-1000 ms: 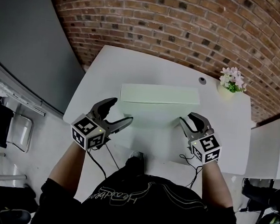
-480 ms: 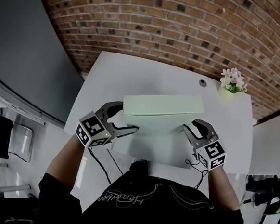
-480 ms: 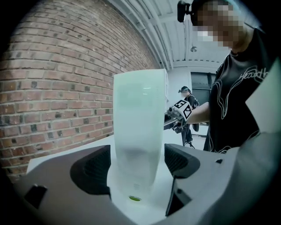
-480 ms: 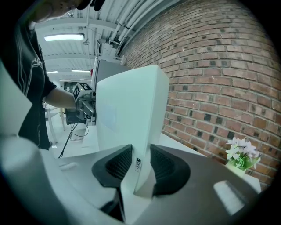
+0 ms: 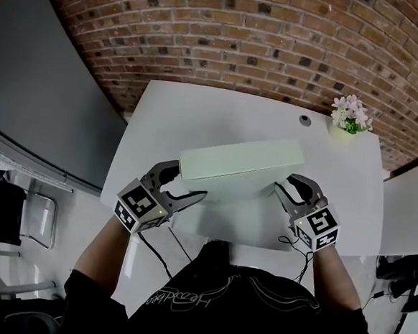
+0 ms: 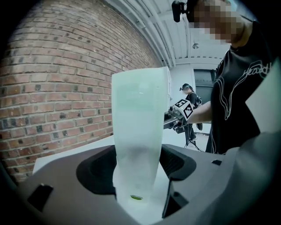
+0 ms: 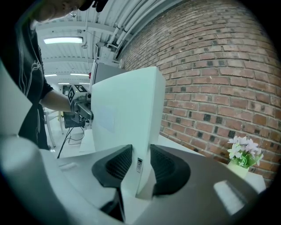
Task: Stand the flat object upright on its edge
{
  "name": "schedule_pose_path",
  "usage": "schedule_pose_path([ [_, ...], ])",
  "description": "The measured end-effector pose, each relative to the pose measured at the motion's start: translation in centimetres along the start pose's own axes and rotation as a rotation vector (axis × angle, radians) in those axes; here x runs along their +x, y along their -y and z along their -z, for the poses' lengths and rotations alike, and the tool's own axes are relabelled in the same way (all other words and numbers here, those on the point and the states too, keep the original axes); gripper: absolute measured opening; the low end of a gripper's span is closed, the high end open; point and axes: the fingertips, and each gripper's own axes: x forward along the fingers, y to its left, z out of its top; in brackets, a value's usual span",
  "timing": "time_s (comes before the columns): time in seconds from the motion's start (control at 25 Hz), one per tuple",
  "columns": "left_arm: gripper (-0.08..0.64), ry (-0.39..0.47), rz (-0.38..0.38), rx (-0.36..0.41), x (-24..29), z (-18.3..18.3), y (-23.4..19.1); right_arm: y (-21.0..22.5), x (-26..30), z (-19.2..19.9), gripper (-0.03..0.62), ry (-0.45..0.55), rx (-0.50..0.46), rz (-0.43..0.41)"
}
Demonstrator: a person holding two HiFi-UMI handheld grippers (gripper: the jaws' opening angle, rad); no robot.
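The flat pale green box [image 5: 240, 160] stands on its long edge across the white table [image 5: 199, 111], a little askew. My right gripper [image 5: 294, 187] is shut on the box's right end; in the right gripper view both pads press the box [image 7: 127, 114]. My left gripper [image 5: 182, 182] straddles the left end, its jaws closing. One finger is behind the box and the other stands apart in front. In the left gripper view the box [image 6: 138, 123] rises between the pads, with the right gripper [image 6: 178, 116] beyond it.
A small pot of pink and white flowers [image 5: 350, 116] stands at the table's far right corner, beside a cable hole [image 5: 305, 120]. A brick wall runs behind the table. Cables hang from both grippers over the near edge.
The box now shows only its narrow top edge and sits slightly turned. My left gripper has moved in from the near left and now has its jaws around the box's left end. The right gripper kept its hold.
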Motion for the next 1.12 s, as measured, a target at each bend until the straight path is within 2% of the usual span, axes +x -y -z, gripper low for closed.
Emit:
schedule_pose_path([
  [0.24, 0.304, 0.036, -0.107, -0.021, -1.0, 0.0, 0.2, 0.9, -0.8, 0.5, 0.137, 0.018, 0.088, 0.041],
  [0.36, 0.302, 0.023, -0.166, -0.049, -1.9, 0.7, 0.4, 0.3, -1.4, 0.4, 0.137, 0.032, 0.115, 0.021],
  [0.48, 0.301, 0.016, -0.234, -0.078, -2.7, 1.1, 0.7, -1.2, -1.7, 0.8, 0.137, 0.016, 0.105, -0.015],
  [0.64, 0.301, 0.018, -0.326, -0.115, -3.4, 1.2, 1.1, -4.1, -2.0, 1.9, 0.134, 0.011, 0.168, -0.103],
  [0.72, 0.301, 0.015, -0.368, -0.136, -3.7, 1.5, 1.4, -5.3, -2.6, 2.1, 0.025, 0.030, 0.208, -0.129],
  [0.76, 0.302, 0.013, -0.388, -0.147, -3.9, 1.6, 1.5, -5.7, -2.9, 2.1, 0.007, 0.043, 0.225, -0.139],
  [0.96, 0.302, 0.011, -0.495, -0.188, -4.8, 2.0, 2.1, -7.6, -4.7, 1.4, 0.005, 0.094, 0.246, -0.205],
  [1.12, 0.302, -0.005, -0.559, -0.226, -5.1, 2.5, 2.6, -9.2, -5.5, 1.9, 0.005, 0.098, 0.263, -0.262],
])
